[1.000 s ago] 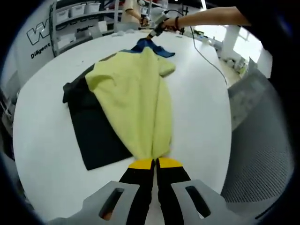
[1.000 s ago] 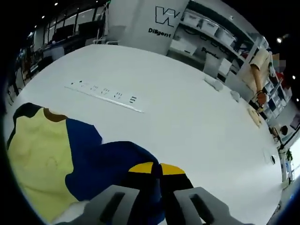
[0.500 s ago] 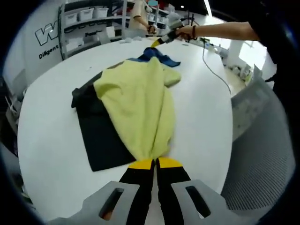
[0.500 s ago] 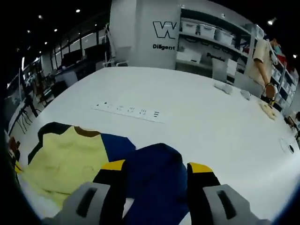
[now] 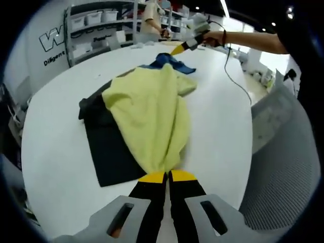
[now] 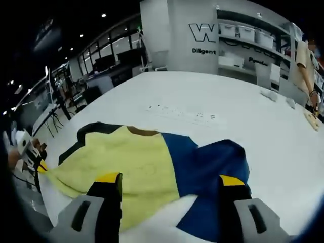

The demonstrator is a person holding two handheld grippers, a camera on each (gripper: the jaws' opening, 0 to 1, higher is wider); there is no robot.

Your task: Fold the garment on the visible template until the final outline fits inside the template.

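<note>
Garment of yellow and blue fabric (image 5: 152, 116) lying lengthwise away from the left gripper (image 5: 167, 176), jaws pinching its hem, right gripper (image 6: 167, 178) jaws gaping over its blue end.

Bench (image 5: 55, 152): we find open white surface on both long sides of the garment (image 5: 152, 116) and black template (image 5: 109, 152), broad enough for a hand-held gripper to pass. A cable (image 5: 235, 76) trails across the far right part of the bench, and a flat white strip (image 6: 182, 113) lies beyond the garment. Shelving (image 5: 96, 23) and a standing person (image 6: 306, 61) border the far edge.
</note>
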